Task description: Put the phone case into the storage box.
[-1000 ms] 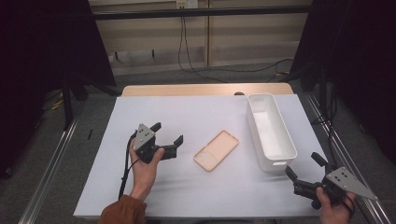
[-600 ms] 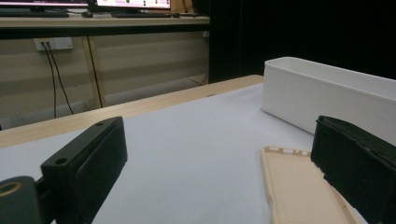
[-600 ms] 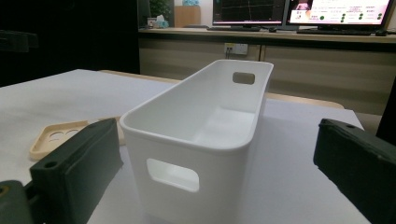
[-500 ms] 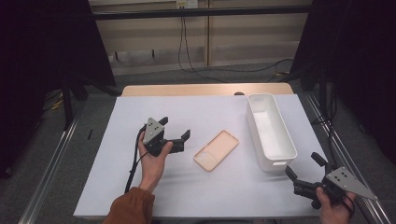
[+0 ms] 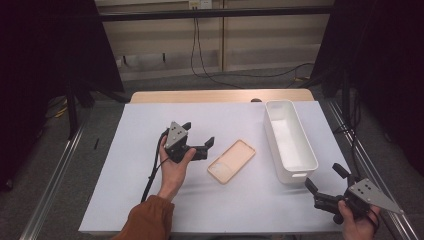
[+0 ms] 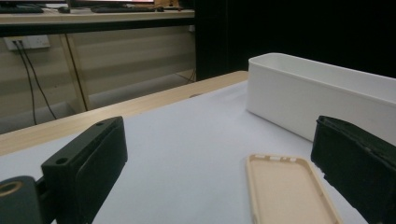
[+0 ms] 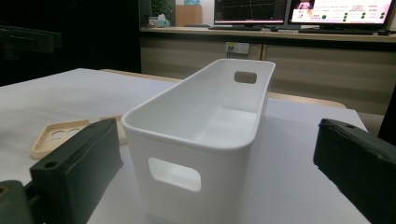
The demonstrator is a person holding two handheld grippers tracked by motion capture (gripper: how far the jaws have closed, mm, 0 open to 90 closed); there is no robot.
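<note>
- A table (image 5: 125,200) covered in a white sheet is seen from above, with a strip of bare wood along its far edge.
- A person's left hand (image 5: 172,167), in a rust-coloured sleeve, holds the left tool (image 5: 198,138) over the middle of the table, its jaws spread apart with nothing between them.
- A black cable (image 5: 152,172) trails from the left tool back along the forearm.
- A peach-coloured phone case (image 5: 231,161) lies flat on the white sheet, open side up, just to the right of the left tool's jaws and not touching them.
- In the left gripper view the phone case (image 6: 287,189) lies on the table between the two black jaws, nearer the right-hand one, with a gap on each side.
- A long white plastic bin (image 5: 290,140) stands upright on the right side of the table, its length running from near to far, close beside the phone case but apart from it.
- The bin is empty inside and has a cut-out handle at each short end, as the right gripper view shows (image 7: 205,140).
- The person's right hand (image 5: 357,220) holds the right tool (image 5: 325,177) at the near right corner of the table, just short of the bin's near end.
- The right tool's jaws are released and wide apart, and grasp nothing.
- In the right gripper view the phone case (image 7: 60,135) lies to the left of the bin, partly behind the left jaw.
</note>
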